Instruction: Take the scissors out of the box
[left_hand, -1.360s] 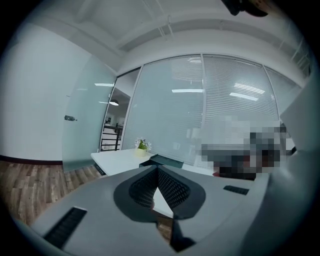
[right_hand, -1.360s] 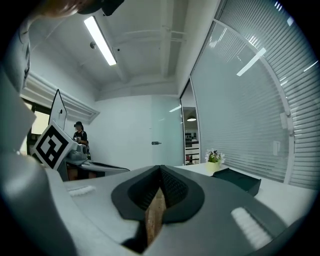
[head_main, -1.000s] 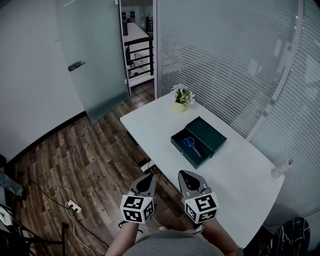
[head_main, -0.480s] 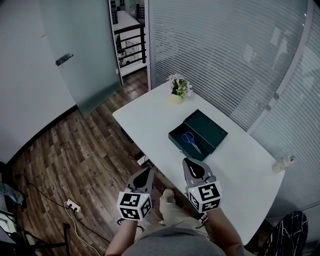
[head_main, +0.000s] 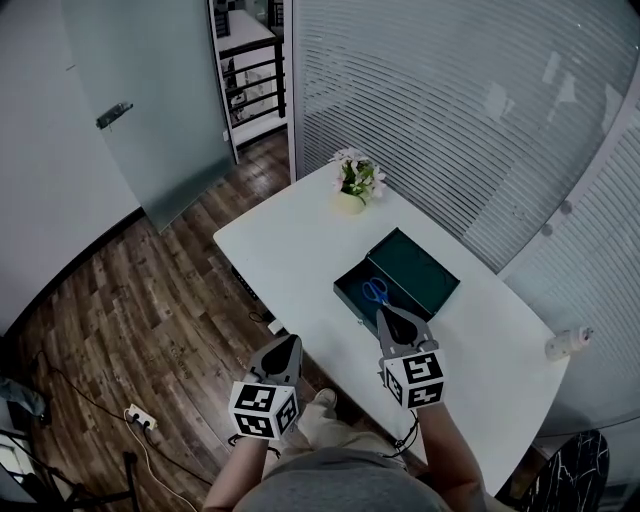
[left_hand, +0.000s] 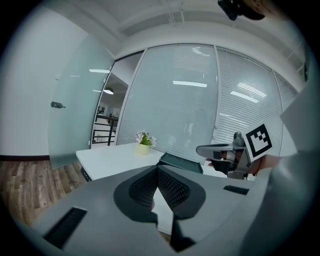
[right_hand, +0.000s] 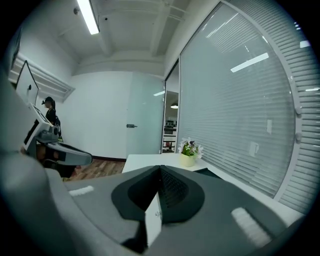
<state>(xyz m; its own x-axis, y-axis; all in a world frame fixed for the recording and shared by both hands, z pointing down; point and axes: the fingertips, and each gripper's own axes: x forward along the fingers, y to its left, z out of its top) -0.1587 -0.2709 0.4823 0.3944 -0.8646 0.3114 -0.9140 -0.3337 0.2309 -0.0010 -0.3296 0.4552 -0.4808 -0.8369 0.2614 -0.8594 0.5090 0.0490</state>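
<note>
**Item: scissors removal, early stage, nothing yet grasped.**

- Scissors (head_main: 376, 291): blue-handled, seen lying flat inside the box, untouched. No part is lifted over the rim.
- Box (head_main: 412, 270): dark and shallow, with the lid thrown open to the far side. It is set on the white counter (head_main: 290, 250), towards the edge nearer the person.
- Right tongs (head_main: 385, 314): pressed together and pinching nothing. In the head view they are held over the counter with the tips just short of the box's near wall, pointing at the scissors.
- Left tongs (head_main: 290, 342): pressed together at the tips and likewise empty. They are held off the counter's near edge, above the wooden floor (head_main: 150, 300), well apart from the box.
- Flower pot (head_main: 350, 200): stands at the far end of the counter and is not involved.

**Done:** the box is found open and the right tongs are brought close to it.

**Left, as judged:** the right tongs are to be spread and lowered into the box, then closed on the scissors. The scissors are then to be lifted clear and set down outside.
</note>
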